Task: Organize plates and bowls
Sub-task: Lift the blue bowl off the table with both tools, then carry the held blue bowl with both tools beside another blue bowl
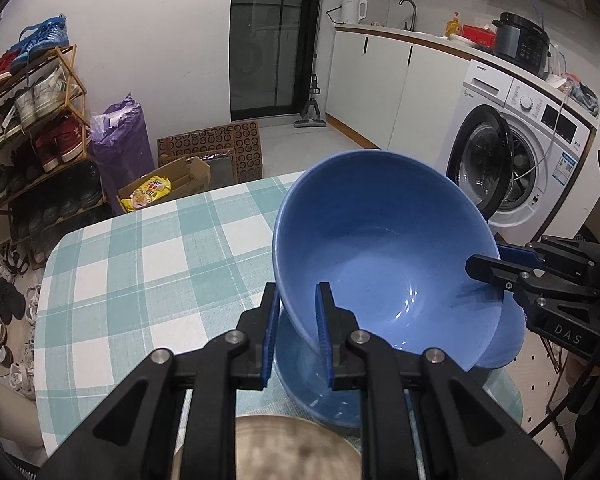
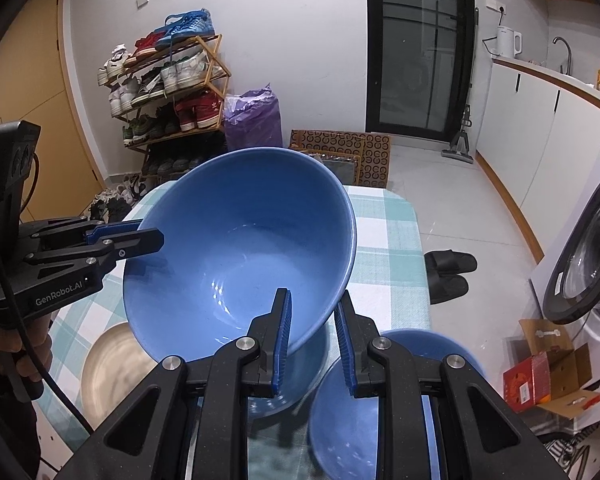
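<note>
Two claws are clamped on one big blue bowl (image 1: 380, 248), one on each side of its rim. Your left claw (image 1: 298, 320) pinches the near-left rim, wall between the blue pads. Your right claw (image 2: 312, 320) does the same on the opposite rim; in the left view it comes in from the right edge (image 1: 496, 264). The bowl is tilted, its opening facing back toward you, lifted off the checked surface (image 1: 148, 264).

Under the bowl in the left view sits another blue dish (image 1: 312, 396), partly hidden, so I can't tell whether the two touch. In the right view a blue dish (image 2: 364, 420) lies below your right claw, just beside the bowl's base. A pale, metallic-looking round dish (image 2: 108, 372) sits on the surface near its left edge, blurred at close range. Your left hand (image 2: 28, 352) shows wrapped round the claw handle.
</note>
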A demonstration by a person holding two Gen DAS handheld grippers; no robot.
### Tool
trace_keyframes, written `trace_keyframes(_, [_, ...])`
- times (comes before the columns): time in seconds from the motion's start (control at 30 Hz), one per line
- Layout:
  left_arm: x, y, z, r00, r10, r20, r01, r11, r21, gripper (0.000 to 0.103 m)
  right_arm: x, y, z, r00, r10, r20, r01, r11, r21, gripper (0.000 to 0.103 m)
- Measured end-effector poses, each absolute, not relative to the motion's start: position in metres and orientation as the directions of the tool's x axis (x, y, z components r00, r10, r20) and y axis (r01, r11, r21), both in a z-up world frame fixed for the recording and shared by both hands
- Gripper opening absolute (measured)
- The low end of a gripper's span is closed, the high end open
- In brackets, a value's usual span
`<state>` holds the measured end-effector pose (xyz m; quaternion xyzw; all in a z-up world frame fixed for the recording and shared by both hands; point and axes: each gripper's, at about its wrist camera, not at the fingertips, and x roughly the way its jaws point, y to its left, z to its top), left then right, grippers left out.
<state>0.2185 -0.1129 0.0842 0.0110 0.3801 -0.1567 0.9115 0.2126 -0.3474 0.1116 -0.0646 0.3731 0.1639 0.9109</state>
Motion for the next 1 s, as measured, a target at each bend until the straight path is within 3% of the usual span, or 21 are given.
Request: trace_keyframes(1.0, [0.214,-0.105,0.039,0.596,-0.260,-0.760,0.267,0.956,-0.117,0.016,0.217,-0.337,0.057,0.592,0.263,-0.762,-0.356,0.933,0.046,0.022])
